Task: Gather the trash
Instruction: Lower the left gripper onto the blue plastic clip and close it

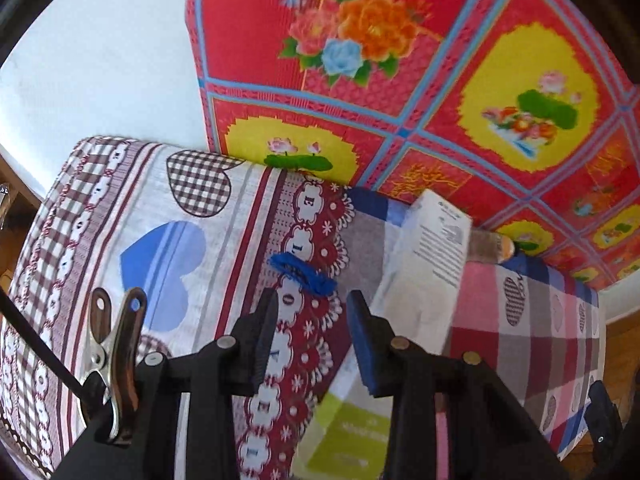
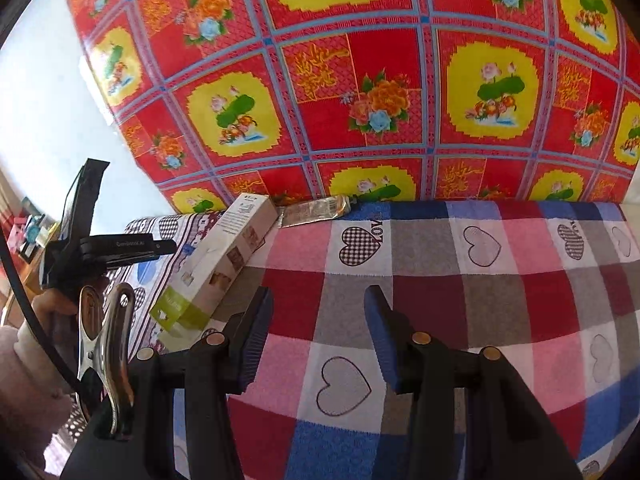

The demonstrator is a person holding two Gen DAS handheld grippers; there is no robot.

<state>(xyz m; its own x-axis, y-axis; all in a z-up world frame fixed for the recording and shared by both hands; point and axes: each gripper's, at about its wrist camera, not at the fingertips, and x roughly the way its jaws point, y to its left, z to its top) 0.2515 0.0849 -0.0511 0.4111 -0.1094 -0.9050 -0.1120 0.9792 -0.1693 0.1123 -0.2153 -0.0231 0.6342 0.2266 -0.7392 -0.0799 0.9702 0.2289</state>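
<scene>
Left gripper (image 1: pixel 312 300) over blue scrap; right gripper (image 2: pixel 318 296) idle above the bed.

Blue yarn scrap (image 1: pixel 304 274) lies on the patterned bedsheet (image 1: pixel 208 240), just ahead of the left fingertips, jaws apart, untouched. White-and-green carton (image 1: pixel 424 276) lies beside it to the right, crumpled tube (image 2: pixel 316 210) beyond. Right gripper is released, nothing between its fingers, over the checked blanket (image 2: pixel 460 280).

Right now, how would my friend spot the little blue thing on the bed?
Find the heart-patterned sheet below the red flowery mat. On its dark red lace stripe, left of the long white box, lies a blue thread tangle: the only fuzzy, loose thing there.
</scene>
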